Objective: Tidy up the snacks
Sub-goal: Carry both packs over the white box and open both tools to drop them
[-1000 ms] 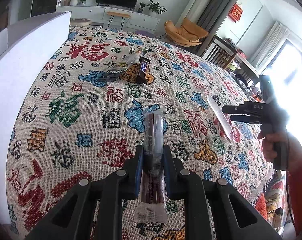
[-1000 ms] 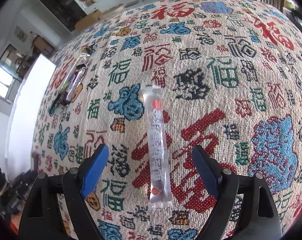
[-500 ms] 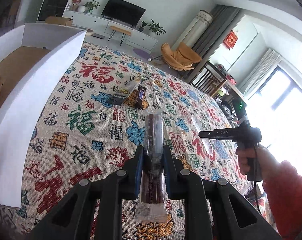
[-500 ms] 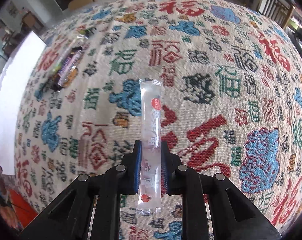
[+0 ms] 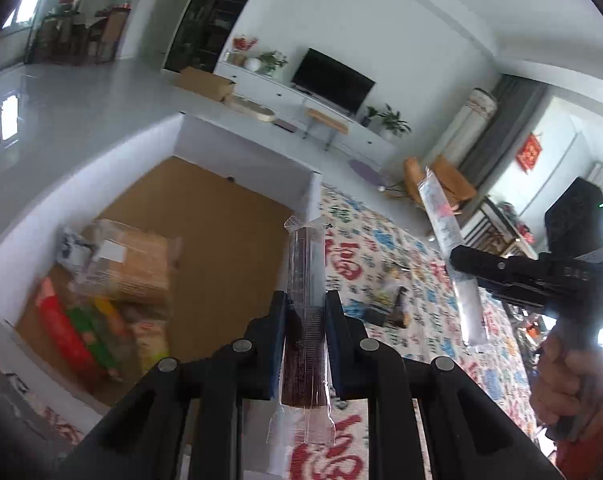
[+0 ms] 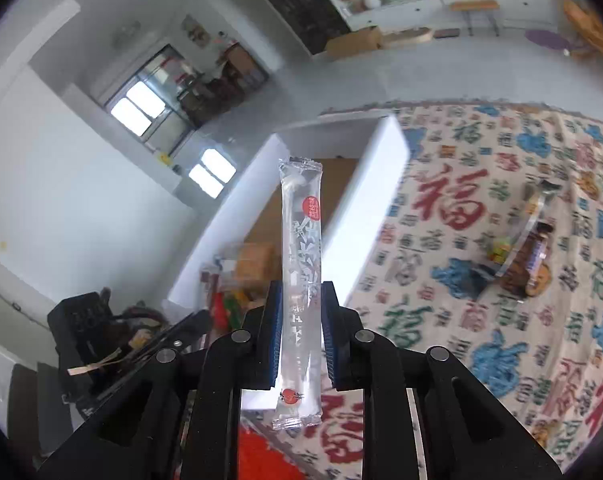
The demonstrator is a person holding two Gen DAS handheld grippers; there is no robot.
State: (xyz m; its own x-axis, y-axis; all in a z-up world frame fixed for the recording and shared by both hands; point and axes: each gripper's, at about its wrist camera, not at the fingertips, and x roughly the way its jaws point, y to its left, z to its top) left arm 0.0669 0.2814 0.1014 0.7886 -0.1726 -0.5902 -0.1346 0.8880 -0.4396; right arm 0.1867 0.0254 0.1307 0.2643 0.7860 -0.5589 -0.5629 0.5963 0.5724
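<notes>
- White open-top box (image 5: 245,152), far left of the left wrist view: brown cardboard floor, white walls. Blurred snack packets (image 5: 101,300) lie piled in its near left corner: a clear-wrapped tan pack, a red pack, green and yellow ones. Rest of the floor bare.
- Left gripper (image 5: 305,332): fingers clamped on a dark brown snack stick (image 5: 305,280) in a clear wrapper. Stick stands upright between the blue pads; its upper end shows in front of the box's right wall, its lower sealed end hangs below the pads.
- Patterned tablecloth (image 5: 365,248) with red, blue and green characters covers the tabletop right of the box. The box sits on it.
- Loose snacks (image 5: 393,304) lie together on the cloth, well apart from the box: a dark wrapped bar and a clear packet, details blurred.
- Right gripper (image 6: 301,332): fingers closed on a clear jelly stick (image 6: 301,264) with white print and a red round label near the top. Stick upright, gripped in its lower half, bottom seal below the pads.
- In the left wrist view the same right gripper (image 5: 461,268) sits at right, above the cloth, held by a hand (image 5: 569,384) with a red sleeve; the jelly stick (image 5: 449,248) tilts up and left.
- Right wrist view: box (image 6: 385,168) lies ahead of the jelly stick's tip; cannot tell whether the stick is over it.
</notes>
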